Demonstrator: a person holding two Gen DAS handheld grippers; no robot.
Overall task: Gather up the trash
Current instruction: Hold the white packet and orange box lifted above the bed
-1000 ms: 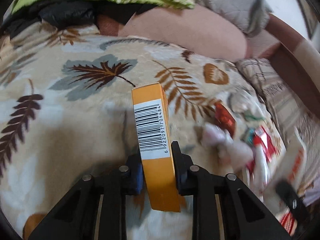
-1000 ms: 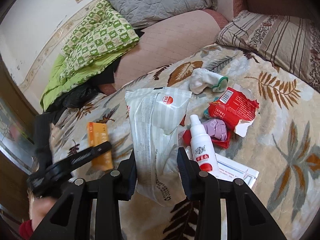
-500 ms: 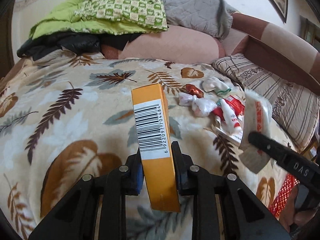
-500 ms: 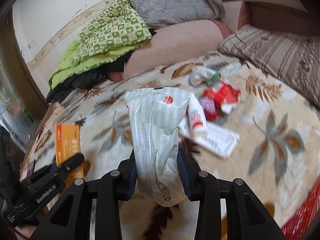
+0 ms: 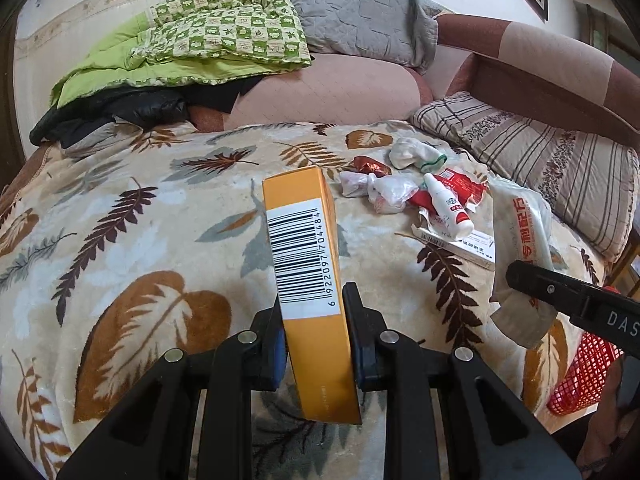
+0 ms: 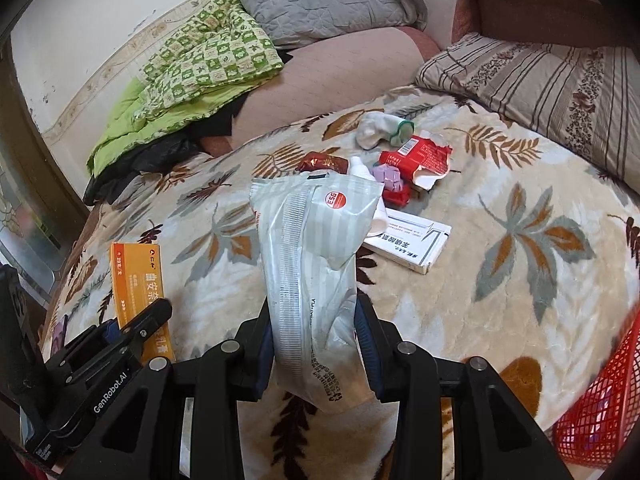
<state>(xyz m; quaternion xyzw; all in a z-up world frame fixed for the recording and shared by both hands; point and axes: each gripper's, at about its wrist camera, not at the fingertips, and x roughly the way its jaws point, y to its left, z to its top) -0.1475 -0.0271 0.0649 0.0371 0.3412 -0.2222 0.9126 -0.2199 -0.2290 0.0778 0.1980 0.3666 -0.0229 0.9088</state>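
My left gripper (image 5: 314, 300) is shut on an orange carton (image 5: 306, 248) with a barcode, held upright above the leaf-print blanket (image 5: 132, 240). The same orange carton (image 6: 138, 280) shows at the left of the right wrist view, in the left gripper (image 6: 136, 326). My right gripper (image 6: 314, 312) is shut on a crumpled white plastic bag (image 6: 312, 256); that white plastic bag (image 5: 520, 240) also hangs at the right of the left wrist view. More trash lies further back: a white spray bottle (image 5: 448, 206), red wrappers (image 6: 416, 156), a flat white box (image 6: 408, 242) and a white sock (image 6: 378, 128).
A red mesh basket (image 6: 596, 412) sits at the bed's near right edge, below both grippers. A striped pillow (image 6: 532, 92) lies at the right. Green quilts (image 5: 192, 48), a grey pillow (image 5: 356, 12) and dark clothing (image 5: 116, 112) are piled at the back.
Both grippers have drawn back from the trash pile and risen, each still holding its item. The red basket has come into view at the lower right.
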